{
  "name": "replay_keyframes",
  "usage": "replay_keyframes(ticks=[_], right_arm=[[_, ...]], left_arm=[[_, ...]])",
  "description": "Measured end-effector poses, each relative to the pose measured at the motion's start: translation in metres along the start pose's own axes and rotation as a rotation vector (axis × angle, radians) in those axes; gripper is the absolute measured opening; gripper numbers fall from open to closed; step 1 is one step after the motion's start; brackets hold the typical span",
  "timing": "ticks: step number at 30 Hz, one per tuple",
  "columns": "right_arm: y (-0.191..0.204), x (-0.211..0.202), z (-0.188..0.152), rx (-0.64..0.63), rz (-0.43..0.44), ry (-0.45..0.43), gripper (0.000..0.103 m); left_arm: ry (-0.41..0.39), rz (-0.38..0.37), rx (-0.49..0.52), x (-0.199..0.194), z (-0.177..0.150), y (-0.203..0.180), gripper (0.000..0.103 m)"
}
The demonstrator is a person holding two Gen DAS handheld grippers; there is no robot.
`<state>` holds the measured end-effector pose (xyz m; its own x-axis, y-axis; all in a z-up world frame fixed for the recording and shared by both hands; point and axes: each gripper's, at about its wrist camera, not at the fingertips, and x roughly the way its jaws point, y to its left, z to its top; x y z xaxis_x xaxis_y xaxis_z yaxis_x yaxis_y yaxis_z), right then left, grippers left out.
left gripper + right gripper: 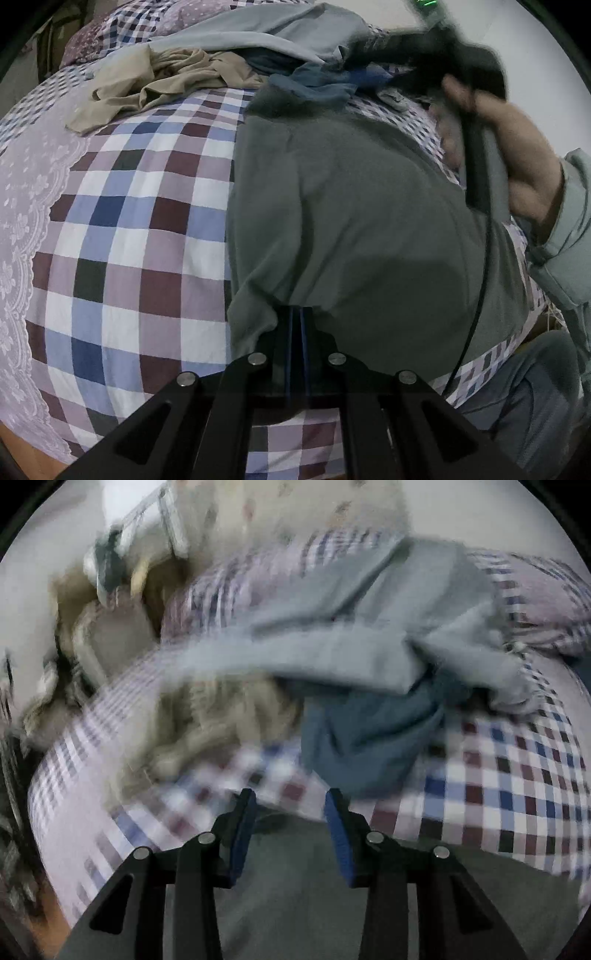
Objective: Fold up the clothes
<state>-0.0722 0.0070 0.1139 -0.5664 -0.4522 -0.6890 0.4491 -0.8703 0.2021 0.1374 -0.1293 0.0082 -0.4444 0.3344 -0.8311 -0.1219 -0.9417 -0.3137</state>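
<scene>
Grey garment (351, 221) runs lengthwise away, apparently; left tool (298, 314) clamps its hem, right tool (290, 801) agape.

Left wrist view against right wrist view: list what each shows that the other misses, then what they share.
Only the left wrist view shows the left gripper shut on the grey garment's edge, and the person's hand holding the other tool. Only the right wrist view shows the right gripper open above grey cloth, though blurred. Both show the checked bedspread, tan garment and pale blue garment.
</scene>
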Motion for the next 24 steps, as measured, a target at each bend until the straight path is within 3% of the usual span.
replay_keyframes(ticks=[3, 7, 11, 14, 17, 20, 21, 22, 24], right_arm=[[-0.005, -0.029, -0.004, -0.004, 0.020, -0.049, 0.053], [-0.036, -0.066, -0.029, 0.014, 0.004, -0.026, 0.058], [-0.085, -0.118, -0.061, 0.077, -0.112, -0.057, 0.061], [-0.124, -0.179, -0.093, 0.095, -0.280, -0.147, 0.067], [-0.166, -0.232, -0.131, 0.227, -0.367, -0.214, 0.072], [-0.207, -0.261, -0.165, 0.391, -0.400, -0.220, 0.072], [-0.213, -0.265, -0.174, 0.425, -0.408, -0.212, 0.072], [-0.215, -0.267, -0.180, 0.440, -0.408, -0.204, 0.072], [-0.206, -0.269, -0.186, 0.412, -0.393, -0.191, 0.072]], left_arm=[[0.001, -0.003, -0.003, 0.000, 0.000, -0.001, 0.005], [-0.001, -0.005, -0.005, -0.003, 0.000, -0.002, 0.005], [-0.011, -0.015, -0.013, -0.009, -0.004, 0.004, 0.005], [-0.031, -0.023, -0.023, -0.015, -0.006, 0.007, 0.005], [-0.063, -0.012, -0.051, -0.025, -0.009, 0.013, 0.009], [-0.090, 0.009, -0.148, -0.035, -0.015, 0.033, 0.016], [-0.105, 0.013, -0.205, -0.040, -0.020, 0.044, 0.029], [-0.121, 0.007, -0.265, -0.046, -0.024, 0.055, 0.036], [-0.154, -0.037, -0.400, -0.056, -0.034, 0.076, 0.040]])
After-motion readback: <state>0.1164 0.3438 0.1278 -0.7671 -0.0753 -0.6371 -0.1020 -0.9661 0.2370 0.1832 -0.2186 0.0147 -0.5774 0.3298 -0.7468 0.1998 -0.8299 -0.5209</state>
